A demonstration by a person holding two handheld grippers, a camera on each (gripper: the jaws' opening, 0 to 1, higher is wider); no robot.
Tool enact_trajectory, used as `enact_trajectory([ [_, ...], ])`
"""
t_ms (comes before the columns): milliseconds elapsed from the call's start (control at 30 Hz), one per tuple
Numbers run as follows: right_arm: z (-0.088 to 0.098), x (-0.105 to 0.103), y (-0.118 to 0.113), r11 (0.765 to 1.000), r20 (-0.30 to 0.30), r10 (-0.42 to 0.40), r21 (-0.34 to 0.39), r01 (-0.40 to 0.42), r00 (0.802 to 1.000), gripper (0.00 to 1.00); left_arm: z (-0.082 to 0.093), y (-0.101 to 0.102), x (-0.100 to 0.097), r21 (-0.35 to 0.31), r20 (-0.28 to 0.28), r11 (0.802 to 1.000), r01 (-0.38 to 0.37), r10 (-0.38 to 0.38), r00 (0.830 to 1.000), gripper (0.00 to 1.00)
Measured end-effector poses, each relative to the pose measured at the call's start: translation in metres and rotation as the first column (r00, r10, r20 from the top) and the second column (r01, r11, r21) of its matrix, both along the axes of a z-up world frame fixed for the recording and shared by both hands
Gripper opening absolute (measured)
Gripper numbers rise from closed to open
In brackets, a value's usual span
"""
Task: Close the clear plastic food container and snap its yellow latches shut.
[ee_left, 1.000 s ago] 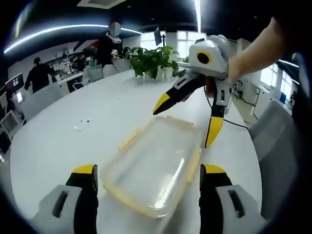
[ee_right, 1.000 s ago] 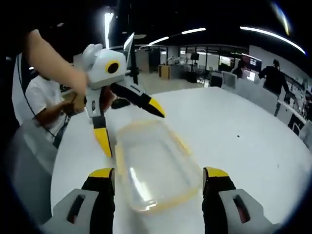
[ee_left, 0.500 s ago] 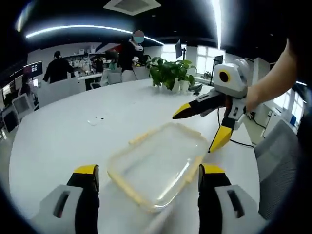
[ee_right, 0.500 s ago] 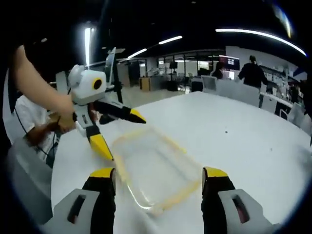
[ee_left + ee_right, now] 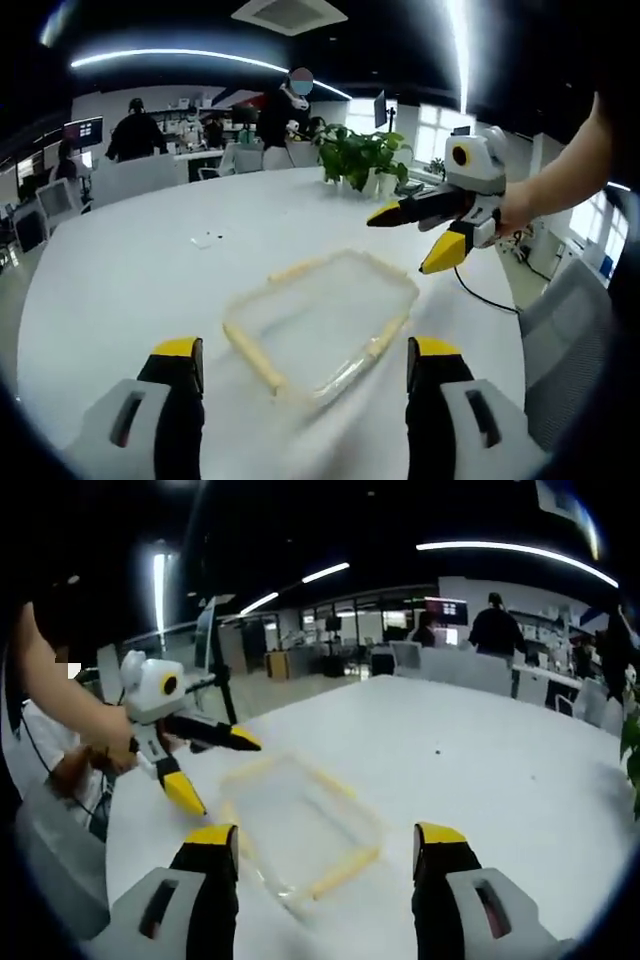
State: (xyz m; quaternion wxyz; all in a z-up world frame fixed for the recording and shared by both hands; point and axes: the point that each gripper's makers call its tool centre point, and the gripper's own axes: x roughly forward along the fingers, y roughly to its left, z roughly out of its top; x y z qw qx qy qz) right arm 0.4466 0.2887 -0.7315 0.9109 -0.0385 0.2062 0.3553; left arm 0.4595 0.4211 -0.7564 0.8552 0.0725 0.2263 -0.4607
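A clear plastic food container (image 5: 322, 318) with yellow latches along its rim lies flat on the white table (image 5: 130, 290); I cannot tell whether the latches are snapped. My left gripper (image 5: 305, 372) stands open just short of the container's near edge, nothing between its jaws. Beyond the far right corner my right gripper (image 5: 408, 240) hovers open, off the container. In the right gripper view the container (image 5: 300, 825) sits ahead of my open right gripper (image 5: 325, 848), and the left gripper (image 5: 220, 775) hangs open at the container's far left, held by a hand (image 5: 110, 745).
A potted plant (image 5: 350, 155) stands at the table's far side. Small specks (image 5: 205, 240) lie on the table to the left. A grey chair (image 5: 560, 330) sits off the right edge. People and desks (image 5: 135, 135) fill the background.
Both grippers have drawn back and away from the container, which now looks smaller and farther off. The right gripper's jaws have narrowed a little. Both stay open.
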Motion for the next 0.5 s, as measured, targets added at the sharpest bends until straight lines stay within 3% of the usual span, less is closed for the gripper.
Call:
enact_trajectory([
  [500,0.005,-0.031,-0.030,0.997,-0.007,-0.075,0.015,0.075,0.997,0.70,0.010,0.029,-0.015,-0.062,-0.010,0.989,-0.135,0.134,0.991,0.79],
])
